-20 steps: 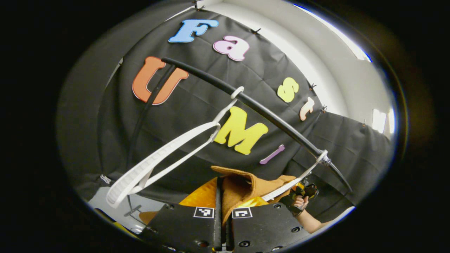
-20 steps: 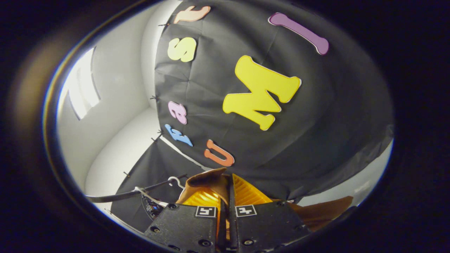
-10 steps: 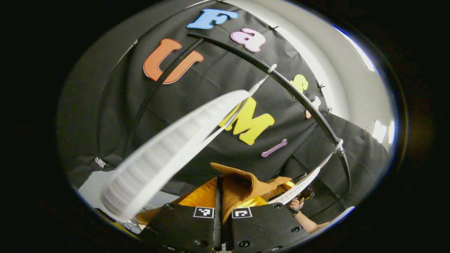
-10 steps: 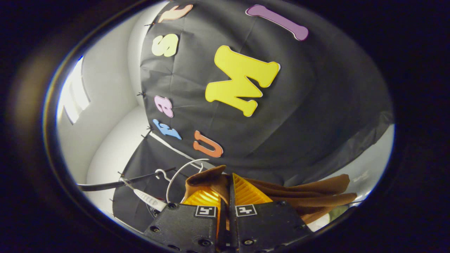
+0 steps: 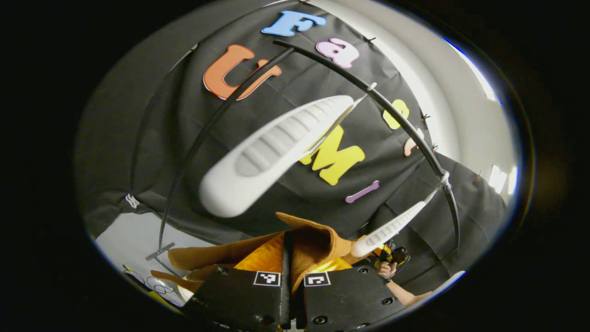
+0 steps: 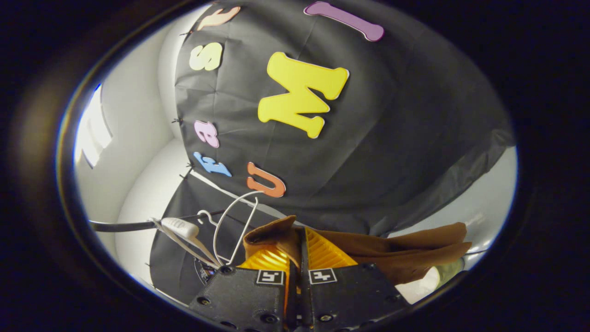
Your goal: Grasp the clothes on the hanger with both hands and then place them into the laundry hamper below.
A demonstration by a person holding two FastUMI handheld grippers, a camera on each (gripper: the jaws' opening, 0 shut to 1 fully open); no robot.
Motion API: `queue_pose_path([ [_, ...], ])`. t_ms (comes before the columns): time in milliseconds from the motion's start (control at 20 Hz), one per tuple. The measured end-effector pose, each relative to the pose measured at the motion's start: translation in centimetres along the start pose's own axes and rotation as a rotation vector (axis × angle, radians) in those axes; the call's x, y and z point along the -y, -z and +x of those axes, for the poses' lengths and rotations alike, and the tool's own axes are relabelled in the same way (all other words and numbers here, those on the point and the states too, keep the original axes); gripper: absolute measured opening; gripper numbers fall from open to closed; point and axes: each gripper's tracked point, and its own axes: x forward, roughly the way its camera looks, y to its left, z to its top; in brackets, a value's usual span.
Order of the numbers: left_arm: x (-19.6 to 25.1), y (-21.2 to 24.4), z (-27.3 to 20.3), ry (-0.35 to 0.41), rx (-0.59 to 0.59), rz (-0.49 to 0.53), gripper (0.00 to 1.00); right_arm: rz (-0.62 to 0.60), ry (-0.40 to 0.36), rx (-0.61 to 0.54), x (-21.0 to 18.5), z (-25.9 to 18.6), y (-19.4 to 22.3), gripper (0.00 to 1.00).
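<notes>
In the left gripper view, the left gripper [image 5: 292, 258] is clenched on the brown cloth garment [image 5: 313, 240], below two white plastic hangers [image 5: 276, 147] on a black curved rail [image 5: 396, 122]. In the right gripper view, the right gripper [image 6: 298, 258] grips the same garment [image 6: 405, 253].

No readable text, labels or numbers anywhere.

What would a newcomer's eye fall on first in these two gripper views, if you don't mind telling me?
First the big white hanger, bare and swinging close to the camera in the left gripper view, hooked on the black rail. Next the brown garment pinched in the left gripper, and the same cloth trailing rightward from the right gripper.
</notes>
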Motion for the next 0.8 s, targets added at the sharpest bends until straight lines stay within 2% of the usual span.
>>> queue_pose_path([
  [50,-0.2,0.3,-0.3,-0.006,0.000,0.003,0.05,-0.002,0.007,-0.007,0.1,-0.2,0.6,0.07],
  [100,-0.3,0.8,-0.7,-0.016,-0.002,0.008,0.10,-0.007,0.017,-0.008,0.2,-0.6,1.2,0.06],
  [150,-0.5,1.2,-1.3,-0.025,-0.004,0.021,0.05,-0.019,0.026,-0.013,0.1,-0.9,2.0,0.06],
  [200,-0.8,1.7,-1.9,-0.035,-0.010,0.038,0.10,-0.035,0.033,-0.012,0.1,-1.3,2.6,0.06],
  [400,-0.5,3.1,-2.8,-0.069,-0.027,0.091,0.10,-0.086,0.043,-0.024,-1.1,-2.9,5.3,0.06],
  [600,1.4,5.5,-4.8,-0.069,-0.041,0.152,0.10,-0.140,0.051,-0.041,-2.7,-4.3,8.2,0.06],
  [800,4.7,7.0,-6.1,-0.032,-0.038,0.201,0.10,-0.216,0.029,-0.080,-5.9,-5.2,11.7,0.06],
])
